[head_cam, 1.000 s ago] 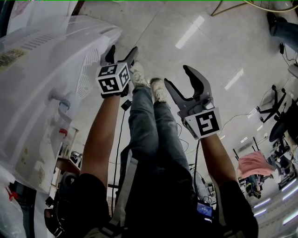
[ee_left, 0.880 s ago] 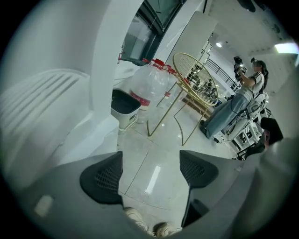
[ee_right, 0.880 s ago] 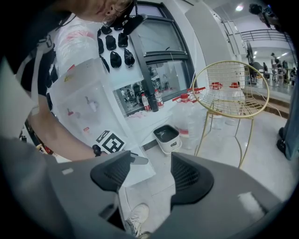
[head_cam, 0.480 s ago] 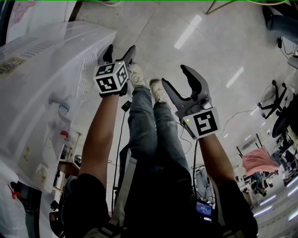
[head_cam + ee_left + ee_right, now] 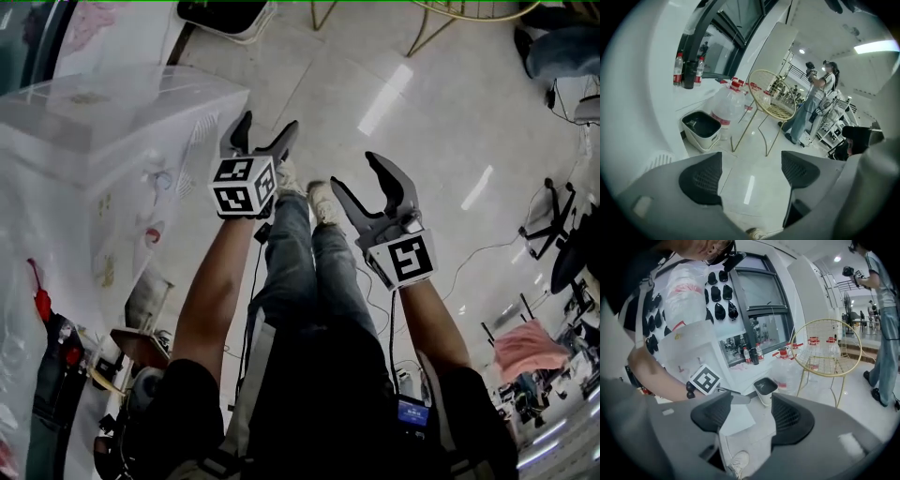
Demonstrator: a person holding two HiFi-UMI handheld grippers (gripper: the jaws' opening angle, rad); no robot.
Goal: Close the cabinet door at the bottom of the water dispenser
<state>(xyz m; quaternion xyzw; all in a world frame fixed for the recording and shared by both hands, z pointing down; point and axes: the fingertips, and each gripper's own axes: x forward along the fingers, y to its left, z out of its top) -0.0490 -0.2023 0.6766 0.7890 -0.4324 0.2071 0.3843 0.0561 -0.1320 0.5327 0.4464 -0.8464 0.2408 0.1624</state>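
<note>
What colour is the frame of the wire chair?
Gold. The wire chair shows best in the right gripper view.

Water dispenser (image 5: 112, 178): we see it at left, just beside the left gripper (image 5: 265, 127).
Right gripper (image 5: 354, 173): we find it right of the left one.
Chair (image 5: 780, 101): far; bin (image 5: 700, 127) and water jug (image 5: 725, 107) stand to its left.

White dispenser (image 5: 112, 159); grey left gripper (image 5: 268, 124) and right gripper (image 5: 354, 172), each with black-and-white square markers; blue jeans (image 5: 281, 253); gold chair (image 5: 777, 96); white bin (image 5: 693, 139).
</note>
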